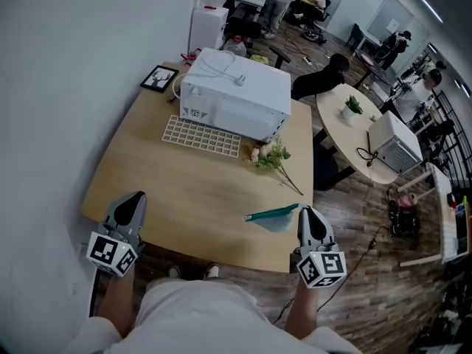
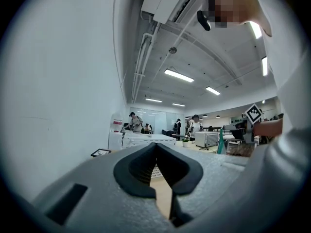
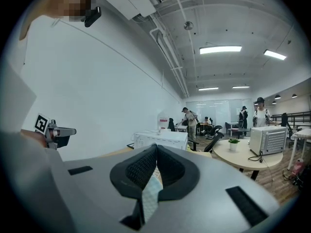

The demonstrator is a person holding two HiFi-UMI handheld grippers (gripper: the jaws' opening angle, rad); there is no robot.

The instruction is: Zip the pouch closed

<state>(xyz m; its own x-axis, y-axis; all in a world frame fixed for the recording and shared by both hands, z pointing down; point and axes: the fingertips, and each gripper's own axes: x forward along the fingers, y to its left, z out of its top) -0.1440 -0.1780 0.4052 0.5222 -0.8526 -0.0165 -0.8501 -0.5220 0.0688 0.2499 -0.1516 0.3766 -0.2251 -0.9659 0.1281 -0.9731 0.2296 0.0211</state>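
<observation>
- Pouch (image 1: 271,215), teal with a green zip edge, is seen in the head view lying flat on the wooden table (image 1: 199,190) at the lower right of the frame, close to the table's near edge.
- The right gripper (image 1: 307,212) is held just beside the pouch's right end. Contact between the two cannot be settled from this view.
- The left gripper (image 1: 133,198) is held at the lower left, over the table's near corner and well apart from the pouch.
- Whether the zip is open, part closed or shut cannot be read here, as it is too small.
- In the left gripper view, the jaws are seen drawn together at their tips with nothing between them. Only bare table wood is shown through the gap behind the tips.
- The pouch's green edge is seen far off at the middle right of that frame.
- In the right gripper view, the jaws are likewise closed tip to tip.
- Pale mesh material, judged to be the pouch, is seen through the gap below the tips, but it does not appear to be pinched.
- The task is judged not yet begun: the pouch is not steadied, the slider is not taken, and the whole zip run is left to do.
</observation>
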